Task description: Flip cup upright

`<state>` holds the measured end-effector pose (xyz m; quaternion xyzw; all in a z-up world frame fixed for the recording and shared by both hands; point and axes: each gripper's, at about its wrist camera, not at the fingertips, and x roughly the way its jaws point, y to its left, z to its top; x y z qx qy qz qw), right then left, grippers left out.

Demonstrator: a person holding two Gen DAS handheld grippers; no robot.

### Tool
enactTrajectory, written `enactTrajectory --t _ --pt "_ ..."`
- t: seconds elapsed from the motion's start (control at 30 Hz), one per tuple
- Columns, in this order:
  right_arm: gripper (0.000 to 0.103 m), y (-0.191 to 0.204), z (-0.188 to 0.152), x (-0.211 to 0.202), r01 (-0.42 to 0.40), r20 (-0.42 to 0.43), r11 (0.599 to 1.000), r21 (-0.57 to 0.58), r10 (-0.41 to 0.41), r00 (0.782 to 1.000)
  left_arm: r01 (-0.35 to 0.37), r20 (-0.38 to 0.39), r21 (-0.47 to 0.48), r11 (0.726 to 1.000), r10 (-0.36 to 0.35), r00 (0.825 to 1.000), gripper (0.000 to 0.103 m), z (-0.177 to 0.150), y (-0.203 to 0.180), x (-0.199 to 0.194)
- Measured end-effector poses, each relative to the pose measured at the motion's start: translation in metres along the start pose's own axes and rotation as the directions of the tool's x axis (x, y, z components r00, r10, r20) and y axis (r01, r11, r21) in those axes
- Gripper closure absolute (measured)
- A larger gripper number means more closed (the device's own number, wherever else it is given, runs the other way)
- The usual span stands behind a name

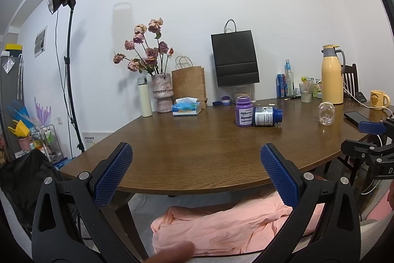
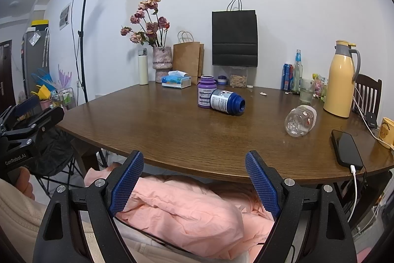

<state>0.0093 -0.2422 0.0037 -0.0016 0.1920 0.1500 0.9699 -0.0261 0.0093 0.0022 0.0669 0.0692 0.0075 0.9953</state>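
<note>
White walls are backing the wooden counter (image 2: 172,130), where the clear cup (image 2: 300,121) is lying on its side near a yellow jug (image 2: 341,80). Both the left hand-held gripper (image 1: 195,175) and right hand-held gripper (image 2: 194,185) are hovering wide apart, gripping nothing, short of the counter's near edge.

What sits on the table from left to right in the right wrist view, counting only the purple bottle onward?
Purple bottle → blue bottle lying on its side → clear cup lying on its side → yellow thermos jug → black phone.
</note>
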Motion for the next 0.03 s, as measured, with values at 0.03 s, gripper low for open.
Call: enactTrajectory --t 0.03 --pt "0.014 0.0001 -0.0003 -0.0002 0.000 -0.001 1.000 0.001 0.000 1.000 -0.001 0.000 0.000 1.000 0.001 1.000 0.000 0.0001 0.0001 0.0000"
